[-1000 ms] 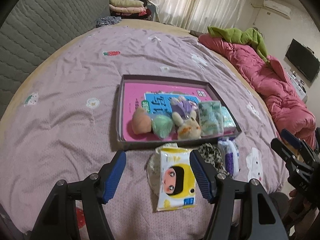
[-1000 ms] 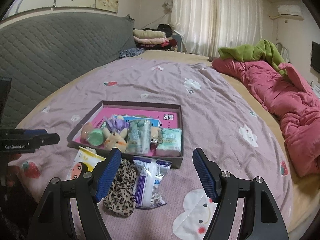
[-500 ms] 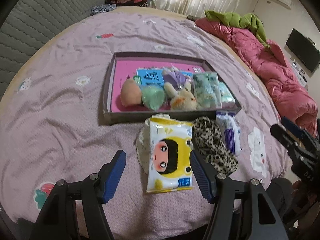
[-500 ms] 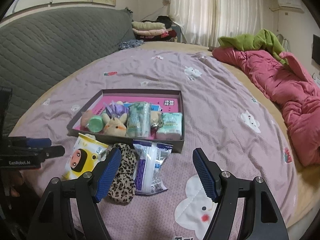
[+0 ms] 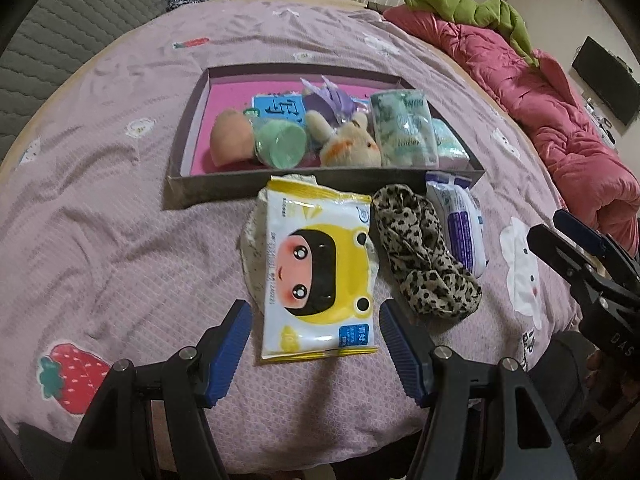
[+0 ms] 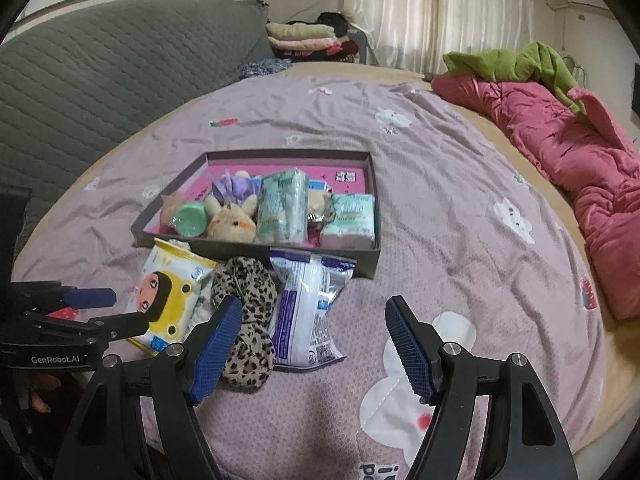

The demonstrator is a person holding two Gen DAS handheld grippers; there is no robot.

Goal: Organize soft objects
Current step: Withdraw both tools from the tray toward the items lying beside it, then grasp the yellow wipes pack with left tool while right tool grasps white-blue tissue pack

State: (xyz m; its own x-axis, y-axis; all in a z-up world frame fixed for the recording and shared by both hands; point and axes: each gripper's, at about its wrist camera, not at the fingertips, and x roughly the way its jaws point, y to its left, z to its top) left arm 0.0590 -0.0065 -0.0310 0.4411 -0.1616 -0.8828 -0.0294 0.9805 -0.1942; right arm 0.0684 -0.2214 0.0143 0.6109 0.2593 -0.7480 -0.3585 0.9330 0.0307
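Note:
A shallow dark box [image 5: 224, 190] with a pink floor sits on the bed and holds a plush rabbit [image 5: 348, 148], a green pad [image 5: 280, 146], a peach ball [image 5: 232, 142] and tissue packs [image 5: 402, 130]. In front of it lie a yellow wipes pack [image 5: 318, 270], a leopard-print cloth [image 5: 424, 256] and a white-purple pack [image 5: 460, 222]. My left gripper [image 5: 316, 354] is open, its fingers either side of the wipes pack's near end. My right gripper [image 6: 314, 346] is open above the white-purple pack [image 6: 308, 308], beside the leopard cloth [image 6: 248, 320].
A pink quilt [image 6: 568, 152] with a green cloth [image 6: 516, 60] lies along the right edge of the bed. A grey quilted headboard [image 6: 100, 80] stands at left. Folded clothes [image 6: 308, 38] are stacked at the back. The box also shows in the right wrist view [image 6: 372, 200].
My left gripper has moved down and forward toward the yellow wipes pack, which now fills more of the view. My right gripper has dropped slightly closer to the packs. Both stay open.

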